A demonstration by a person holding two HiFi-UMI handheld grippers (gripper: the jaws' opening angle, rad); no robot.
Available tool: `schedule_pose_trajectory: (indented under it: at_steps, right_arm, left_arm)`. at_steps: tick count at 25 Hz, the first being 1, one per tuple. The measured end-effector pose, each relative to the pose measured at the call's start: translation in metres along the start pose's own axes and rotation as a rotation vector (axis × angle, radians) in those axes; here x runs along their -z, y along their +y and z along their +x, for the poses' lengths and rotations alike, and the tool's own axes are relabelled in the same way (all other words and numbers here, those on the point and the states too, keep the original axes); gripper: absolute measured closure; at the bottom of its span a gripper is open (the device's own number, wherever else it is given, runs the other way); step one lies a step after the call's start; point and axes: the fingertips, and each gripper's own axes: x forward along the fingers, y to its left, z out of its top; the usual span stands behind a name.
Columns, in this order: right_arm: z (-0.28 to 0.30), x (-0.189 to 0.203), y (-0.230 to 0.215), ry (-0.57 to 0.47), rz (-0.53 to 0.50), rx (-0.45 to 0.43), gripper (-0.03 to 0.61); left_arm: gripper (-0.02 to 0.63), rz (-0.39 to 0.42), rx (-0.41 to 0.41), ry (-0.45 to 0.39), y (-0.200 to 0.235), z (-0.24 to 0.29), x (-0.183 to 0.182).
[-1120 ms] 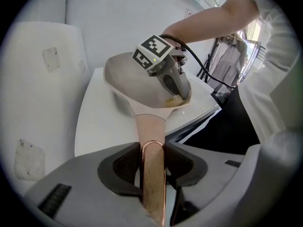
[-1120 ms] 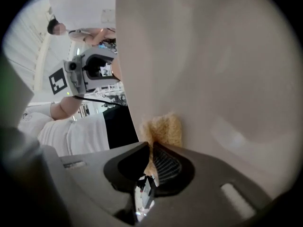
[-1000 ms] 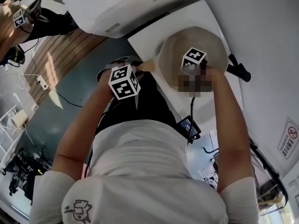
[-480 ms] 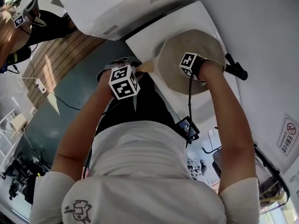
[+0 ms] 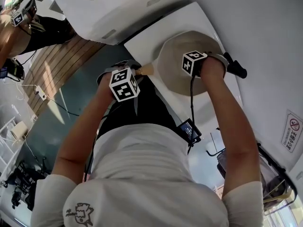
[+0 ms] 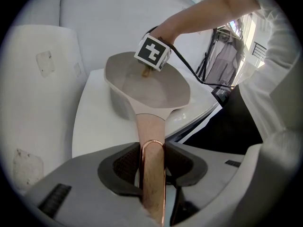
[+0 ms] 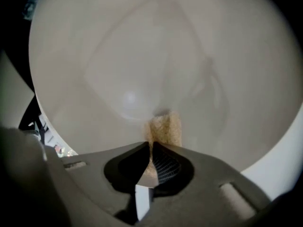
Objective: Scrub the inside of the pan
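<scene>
I'm clamping the left gripper [image 6: 152, 148] on the handle [image 6: 150, 126] of the pan [image 6: 156, 89], which is sitting by the table's [image 6: 94, 126] near edge. My right gripper [image 7: 152, 148] is pinching a sponge [image 7: 165, 129], holding it against the pan's inside.

White table [image 5: 142, 44], black object [image 5: 238, 69] at its edge (kind unclear), slatted wooden floor [image 5: 61, 60], red-marked sticker [image 5: 294, 126]

Head view overhead, gripper views close along jaws, all share the pan [image 5: 173, 70]

Right gripper [image 7: 151, 144] apparently swung round inside pan [image 7: 142, 56]
</scene>
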Motion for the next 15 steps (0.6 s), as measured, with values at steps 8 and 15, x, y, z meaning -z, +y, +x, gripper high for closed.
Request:
schedule_pose_trajectory:
  at_steps: [8,15]
  right_arm:
    - [-0.046,-0.014,-0.06,-0.119,-0.031,0.456,0.555]
    - [-0.091,-0.041,-0.088,-0.377,0.023,0.651,0.555]
  left_arm:
    - [0.459,0.005,0.004,-0.005,0.0,0.0,0.0]
    - [0.459,0.0,0.007,-0.005,0.003,-0.001,0.0]
